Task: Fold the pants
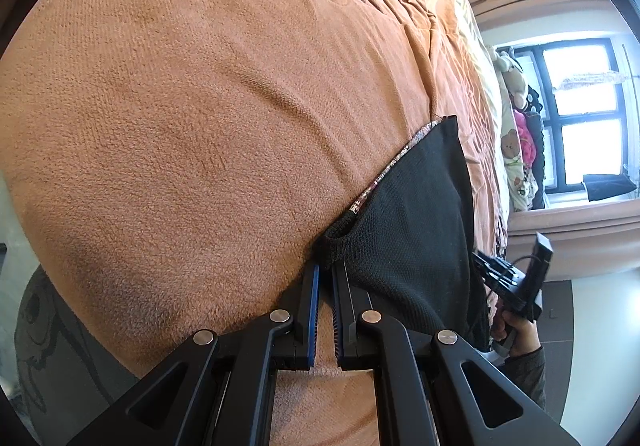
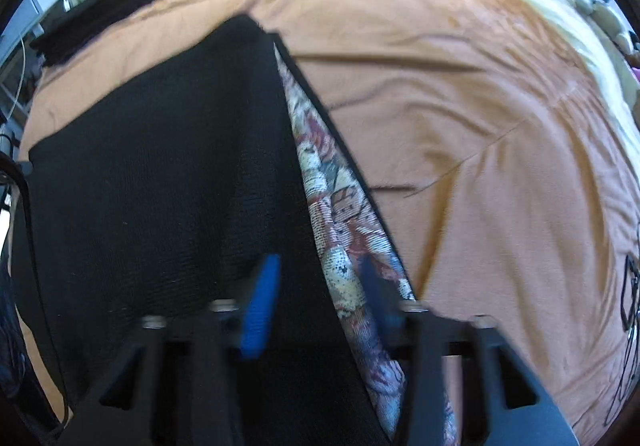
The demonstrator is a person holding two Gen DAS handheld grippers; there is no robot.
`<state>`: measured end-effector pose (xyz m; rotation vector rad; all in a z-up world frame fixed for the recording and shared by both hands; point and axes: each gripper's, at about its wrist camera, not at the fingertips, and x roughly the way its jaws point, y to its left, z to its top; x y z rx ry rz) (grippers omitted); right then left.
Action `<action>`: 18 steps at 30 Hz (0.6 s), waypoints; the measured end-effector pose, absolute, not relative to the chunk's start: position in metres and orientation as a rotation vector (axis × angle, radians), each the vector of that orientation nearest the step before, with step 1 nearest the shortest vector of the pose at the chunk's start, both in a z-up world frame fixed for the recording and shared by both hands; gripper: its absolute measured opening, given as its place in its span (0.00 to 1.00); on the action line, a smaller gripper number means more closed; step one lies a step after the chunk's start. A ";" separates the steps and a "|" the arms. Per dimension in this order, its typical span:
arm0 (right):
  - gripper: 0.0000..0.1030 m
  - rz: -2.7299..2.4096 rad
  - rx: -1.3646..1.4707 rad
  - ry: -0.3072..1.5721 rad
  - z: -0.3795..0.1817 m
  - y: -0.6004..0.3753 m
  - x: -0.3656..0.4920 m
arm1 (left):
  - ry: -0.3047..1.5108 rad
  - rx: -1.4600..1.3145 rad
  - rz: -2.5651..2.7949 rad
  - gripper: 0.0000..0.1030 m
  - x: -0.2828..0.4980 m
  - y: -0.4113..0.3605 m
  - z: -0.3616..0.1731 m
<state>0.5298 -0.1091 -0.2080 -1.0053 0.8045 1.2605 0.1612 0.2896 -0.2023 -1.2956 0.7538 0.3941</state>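
The black knit pants (image 1: pixel 416 206) with a patterned inner lining (image 1: pixel 396 162) lie on an orange-brown fleece blanket (image 1: pixel 180 118). My left gripper (image 1: pixel 325 266) is shut on a bunched black corner of the pants at the blanket's near edge. In the right wrist view the pants (image 2: pixel 160 174) spread wide, with the patterned lining (image 2: pixel 332 198) showing as a strip along their right edge. My right gripper (image 2: pixel 320 274) is open, its blue pads (image 2: pixel 262 298) apart over the black cloth and lining. The right gripper also shows, hand-held, in the left wrist view (image 1: pixel 508 278).
The blanket (image 2: pixel 480 134) covers a bed. Another dark folded garment (image 2: pixel 104 14) lies at the far left of the bed. Stuffed toys (image 1: pixel 516 118) and a window (image 1: pixel 580 114) are beyond the bed's far end. Grey floor (image 1: pixel 592 326) lies beside the bed.
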 end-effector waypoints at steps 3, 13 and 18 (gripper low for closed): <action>0.01 1.260 -1.034 0.781 -0.211 -0.106 0.530 | 0.753 -1.291 0.399 0.06 0.161 0.290 -0.201; 0.13 1.125 -0.880 0.735 -0.176 -0.110 0.548 | 0.745 -1.305 0.425 0.00 0.152 0.297 -0.205; 0.32 1.134 -0.854 0.738 -0.154 -0.137 0.551 | 0.747 -1.289 0.418 0.00 0.151 0.297 -0.200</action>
